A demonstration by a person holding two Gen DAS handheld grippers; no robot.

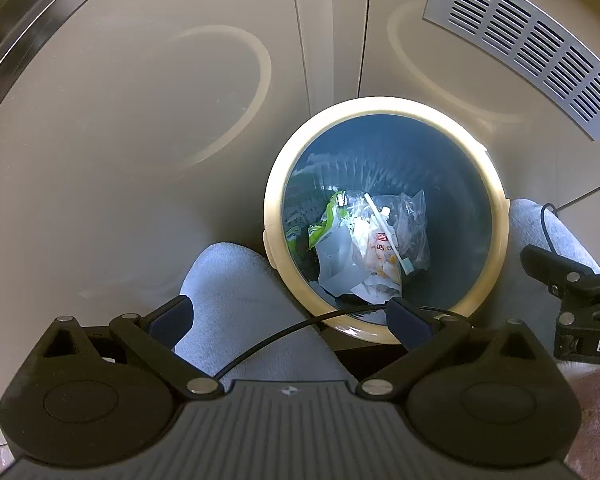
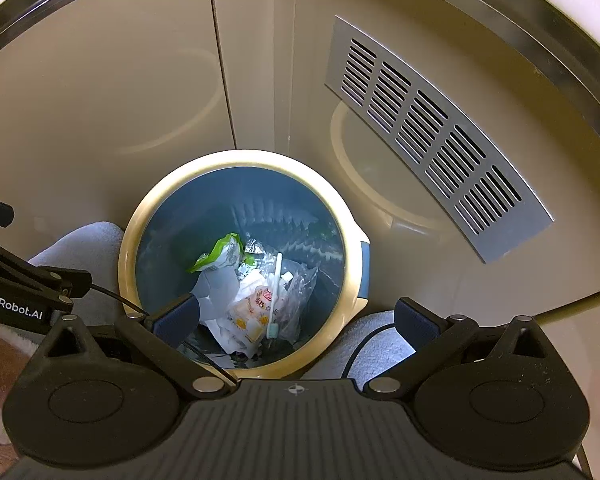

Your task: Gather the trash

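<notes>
A round blue bin with a cream rim (image 1: 500, 216) (image 2: 129, 240) stands on the floor below both grippers. Inside lies trash: a green wrapper (image 1: 324, 220) (image 2: 220, 256), white paper (image 1: 336, 264) (image 2: 220, 288), a printed sachet (image 1: 384, 252) (image 2: 252, 308), a clear bag (image 1: 412, 216) (image 2: 300, 284) and a white toothbrush (image 1: 384, 232) (image 2: 276, 292). My left gripper (image 1: 288, 320) hovers open over the bin's near rim, nothing between its fingers. My right gripper (image 2: 296, 316) is open too, above the bin's near side and empty. Each gripper shows at the edge of the other's view.
A person's knees in grey fabric (image 1: 236, 304) (image 2: 376, 344) flank the bin. Beige cabinet doors (image 1: 140, 120) (image 2: 100, 100) rise behind it, one with a metal vent grille (image 1: 528, 40) (image 2: 432, 136). A black cable (image 1: 280, 332) crosses in front of the left gripper.
</notes>
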